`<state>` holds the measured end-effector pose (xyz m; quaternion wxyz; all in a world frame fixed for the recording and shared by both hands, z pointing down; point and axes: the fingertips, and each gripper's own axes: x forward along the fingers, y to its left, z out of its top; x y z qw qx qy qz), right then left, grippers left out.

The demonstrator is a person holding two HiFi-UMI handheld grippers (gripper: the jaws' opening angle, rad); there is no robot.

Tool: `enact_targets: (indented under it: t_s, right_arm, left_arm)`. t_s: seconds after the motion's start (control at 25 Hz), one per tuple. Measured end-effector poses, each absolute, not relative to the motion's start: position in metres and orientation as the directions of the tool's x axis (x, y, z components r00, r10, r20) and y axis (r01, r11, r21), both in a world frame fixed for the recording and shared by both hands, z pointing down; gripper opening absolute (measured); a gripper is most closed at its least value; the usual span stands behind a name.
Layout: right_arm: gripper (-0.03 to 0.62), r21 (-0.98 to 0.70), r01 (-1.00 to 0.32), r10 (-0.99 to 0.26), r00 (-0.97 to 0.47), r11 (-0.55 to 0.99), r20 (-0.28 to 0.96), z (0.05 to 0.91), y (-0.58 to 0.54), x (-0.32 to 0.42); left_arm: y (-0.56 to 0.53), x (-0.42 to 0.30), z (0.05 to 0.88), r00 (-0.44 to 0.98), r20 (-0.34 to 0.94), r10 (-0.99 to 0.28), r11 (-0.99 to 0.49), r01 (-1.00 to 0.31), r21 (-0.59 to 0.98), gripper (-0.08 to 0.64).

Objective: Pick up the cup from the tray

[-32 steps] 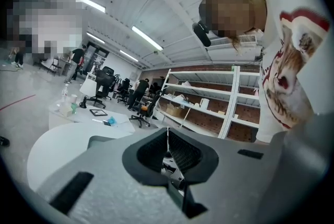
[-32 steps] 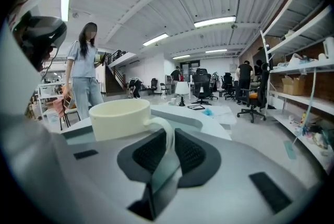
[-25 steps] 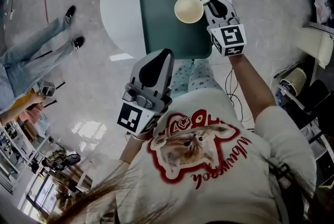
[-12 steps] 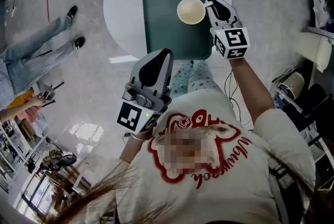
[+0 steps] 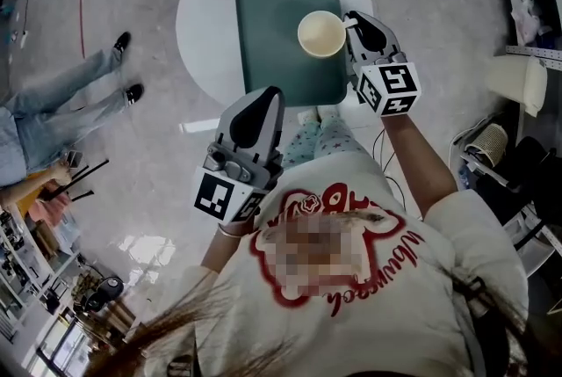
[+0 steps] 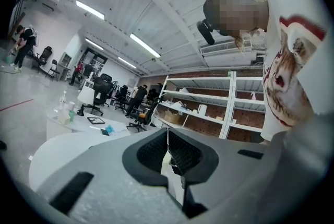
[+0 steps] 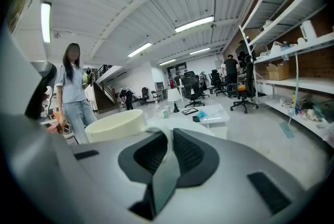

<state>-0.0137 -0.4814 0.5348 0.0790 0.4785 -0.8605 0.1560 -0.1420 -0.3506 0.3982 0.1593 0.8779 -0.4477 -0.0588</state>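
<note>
One round white table (image 5: pixel 198 15) is carrying a green tray (image 5: pixel 272 32). Off the table, by the person's chest, the left claw (image 5: pixel 268 94) is hanging clenched on nothing. The right claw (image 5: pixel 351 22) is gripping the handle of the cream cup (image 5: pixel 320 34), which is hovering or resting over the tray's right side; contact is unclear.

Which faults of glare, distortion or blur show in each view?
Head view: fisheye bends the room; glare on the floor. Left gripper view: dark corners, ceiling lights blown out. Right gripper view: shelves curve; cup slightly soft.
</note>
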Motion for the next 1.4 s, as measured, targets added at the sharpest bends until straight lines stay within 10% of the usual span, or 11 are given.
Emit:
enact_targets:
  t_s: [1.4]
  right_arm:
    - [0.049, -0.294, -0.805, -0.801, -0.575, 0.515, 0.170, 0.357, -0.386, -0.013]
  left_arm:
    - [-0.308, -0.138, 0.341, 0.662, -0.100, -0.743, -0.667, -0.720, 0.192, 0.018]
